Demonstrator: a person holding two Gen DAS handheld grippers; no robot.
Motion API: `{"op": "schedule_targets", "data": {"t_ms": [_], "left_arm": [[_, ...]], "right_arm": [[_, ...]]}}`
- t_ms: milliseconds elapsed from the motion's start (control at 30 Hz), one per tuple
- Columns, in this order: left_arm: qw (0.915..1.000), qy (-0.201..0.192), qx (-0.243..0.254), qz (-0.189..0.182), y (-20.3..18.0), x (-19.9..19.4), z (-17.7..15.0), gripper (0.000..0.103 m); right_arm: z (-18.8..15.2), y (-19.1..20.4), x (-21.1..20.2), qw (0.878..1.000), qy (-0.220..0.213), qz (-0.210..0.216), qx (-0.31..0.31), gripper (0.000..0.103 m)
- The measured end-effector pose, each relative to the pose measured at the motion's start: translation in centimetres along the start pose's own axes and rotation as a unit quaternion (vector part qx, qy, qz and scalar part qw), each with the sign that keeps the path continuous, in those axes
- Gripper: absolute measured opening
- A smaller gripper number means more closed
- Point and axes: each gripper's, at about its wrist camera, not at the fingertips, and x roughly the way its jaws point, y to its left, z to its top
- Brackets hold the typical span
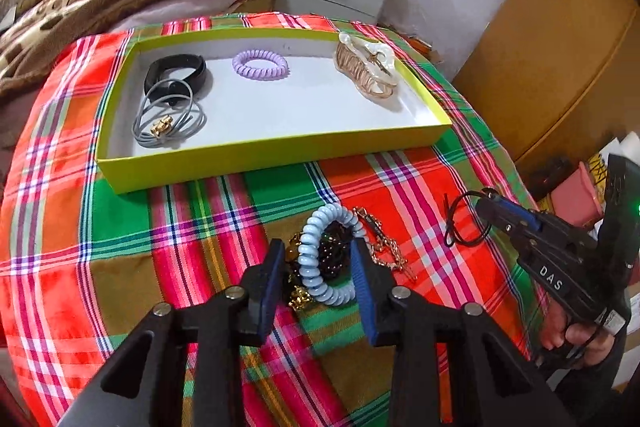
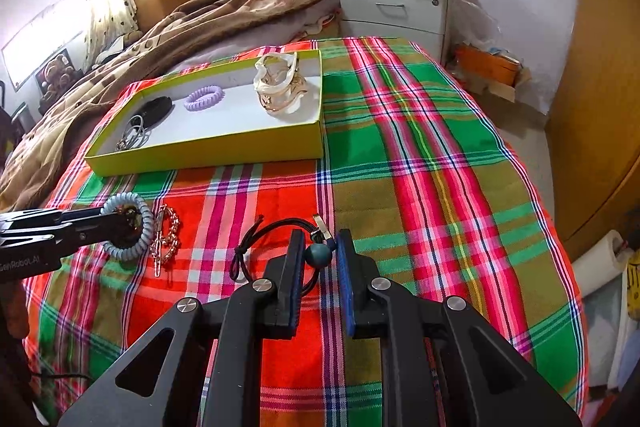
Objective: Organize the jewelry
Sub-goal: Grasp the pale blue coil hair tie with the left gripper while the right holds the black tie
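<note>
1. A shallow yellow-green cardboard box with a white floor (image 1: 256,163) is seen on a surface covered by a red, green and pink plaid cloth (image 1: 120,247).
2. Inside the box a black band (image 1: 176,75), a grey cord tie with a gold clasp (image 1: 168,123), a lilac coiled hair tie (image 1: 260,63) and a pearly gold claw clip (image 1: 368,71) are laid.
3. The left gripper (image 1: 316,267) is placed around a pale blue coiled hair tie (image 1: 316,259) lying on dark beads and beside a gold chain (image 1: 384,247); whether the pads press it cannot be told.
4. The right gripper (image 2: 318,251) is clamped on the teal bead (image 2: 319,255) of a black cord bracelet (image 2: 260,239) near the box.
</note>
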Motion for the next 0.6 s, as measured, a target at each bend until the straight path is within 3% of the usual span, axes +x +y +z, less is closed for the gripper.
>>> {"op": "schedule_targets", "data": {"t_ms": [200,500,600], "left_arm": [[0.9999,-0.014,0.006,0.008,-0.1,-1.3,-0.5,0.01],[0.9999,-0.012,0.01,-0.005,-0.3,-2.5,-2.1,0.01],[0.9993,0.002,0.022,-0.03,-0.9,-2.4,-2.9,0.01]], "right_arm": [[-0.1,0.3,0.0,1.0,0.001,0.002,-0.001,0.016],[-0.3,0.4,0.0,1.0,0.003,0.004,0.003,0.016],[-0.3,0.5,-0.1,1.0,0.003,0.005,0.002,0.016]]}}
